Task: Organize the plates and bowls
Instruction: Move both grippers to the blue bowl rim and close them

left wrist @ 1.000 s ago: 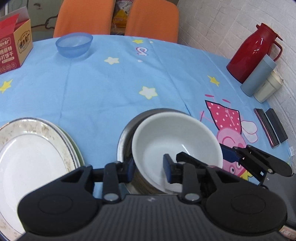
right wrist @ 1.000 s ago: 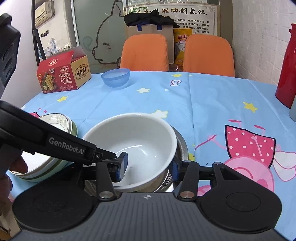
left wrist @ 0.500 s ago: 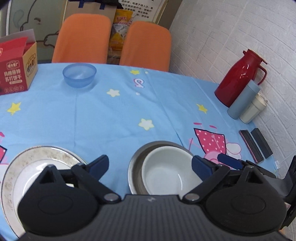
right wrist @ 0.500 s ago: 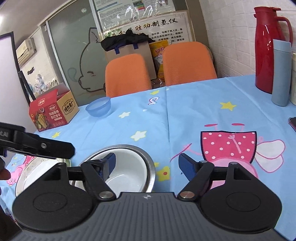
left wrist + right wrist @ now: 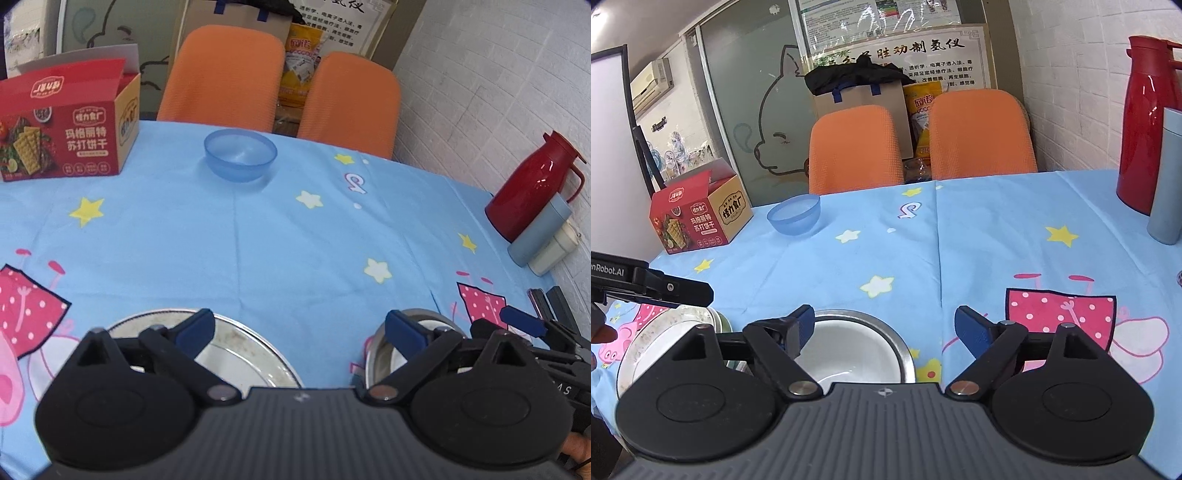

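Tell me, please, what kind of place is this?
Probably a dining corner in an office or clinic: a table under a cartoon cloth, two orange chairs, and a glass partition with a wall notice.

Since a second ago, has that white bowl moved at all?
Yes. The white bowl was tilted up between both grippers; now it sits down inside the steel basin, which stayed put on the tablecloth.

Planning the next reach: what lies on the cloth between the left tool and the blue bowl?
Only bare tablecloth with printed stars lies between the open left tool and the blue bowl; the left wrist view shows it.
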